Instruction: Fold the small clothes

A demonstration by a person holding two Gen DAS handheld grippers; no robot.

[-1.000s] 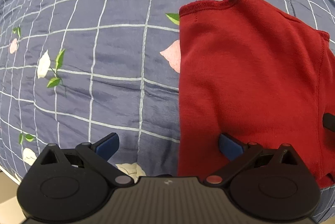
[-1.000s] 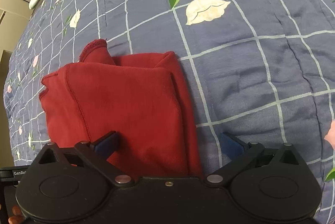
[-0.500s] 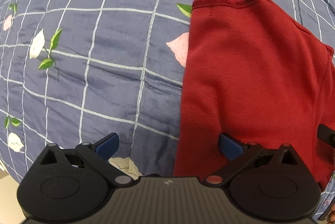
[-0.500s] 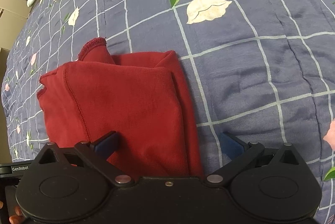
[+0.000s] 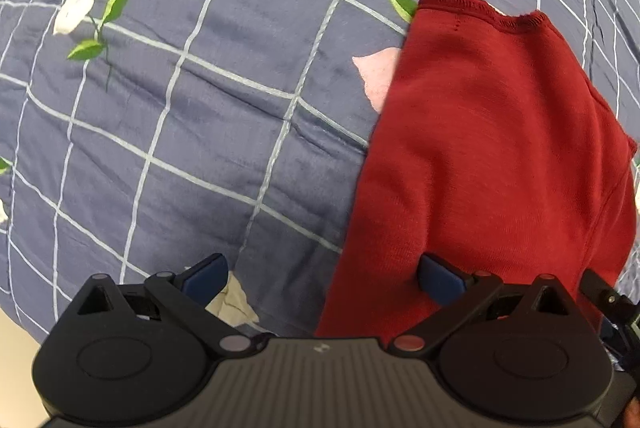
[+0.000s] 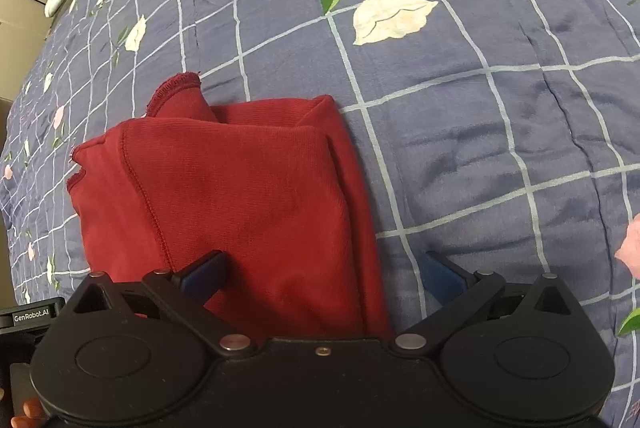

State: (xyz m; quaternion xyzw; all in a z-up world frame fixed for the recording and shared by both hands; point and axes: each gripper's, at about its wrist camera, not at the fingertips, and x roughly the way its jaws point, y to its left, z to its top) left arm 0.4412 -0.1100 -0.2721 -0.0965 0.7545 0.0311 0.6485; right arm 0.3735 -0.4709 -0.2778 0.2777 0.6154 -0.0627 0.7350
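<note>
Dark red garment, folded, flat on bedspread

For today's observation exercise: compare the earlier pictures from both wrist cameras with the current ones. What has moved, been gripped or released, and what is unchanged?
The left gripper has swung and come closer to the quilt; in its view the red garment has tilted and grown. Nothing was gripped or released. The right gripper has barely moved. Both stay open, and the garment lies folded as before.

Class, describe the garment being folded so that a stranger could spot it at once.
Start at the blue checked bedspread printed with flowers. Lying on it, partly folded, is the red garment. It is the only solid-coloured cloth there, dark red with stitched hems.
</note>
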